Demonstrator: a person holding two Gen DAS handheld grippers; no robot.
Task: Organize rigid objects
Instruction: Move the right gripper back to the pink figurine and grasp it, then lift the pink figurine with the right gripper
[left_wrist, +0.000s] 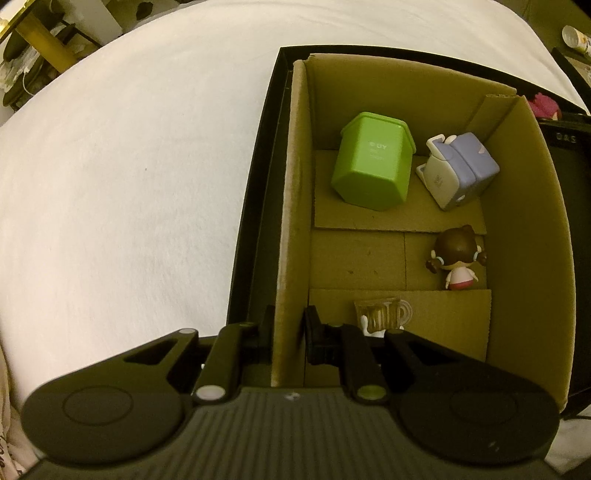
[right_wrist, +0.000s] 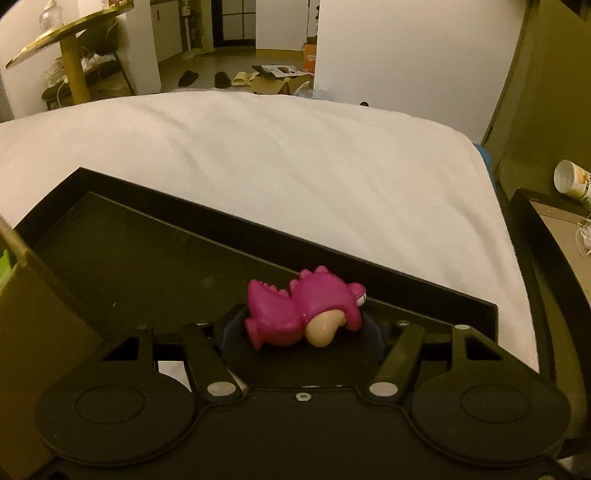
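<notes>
A cardboard box (left_wrist: 524, 229) stands inside a black tray (left_wrist: 255, 229) on a white bed. My left gripper (left_wrist: 290, 325) is shut on the box's left wall, one finger on each side. In the box lie a green bin (left_wrist: 369, 166) on its side, a purple-and-white toy (left_wrist: 458, 170), a brown-haired doll (left_wrist: 458, 258) and a small clear mug (left_wrist: 384, 314). In the right wrist view a pink dinosaur figure (right_wrist: 306, 314) lies on its side on the black tray (right_wrist: 147, 251). My right gripper (right_wrist: 304, 326) has a blue pad against each end of it.
The white bed (right_wrist: 295, 155) spreads around the tray. A paper cup (right_wrist: 570, 179) lies on a dark side table (right_wrist: 554, 229) at the right. A gold-edged table (right_wrist: 70, 40) stands beyond the bed at the left. The box's corner (right_wrist: 22, 295) rises left of my right gripper.
</notes>
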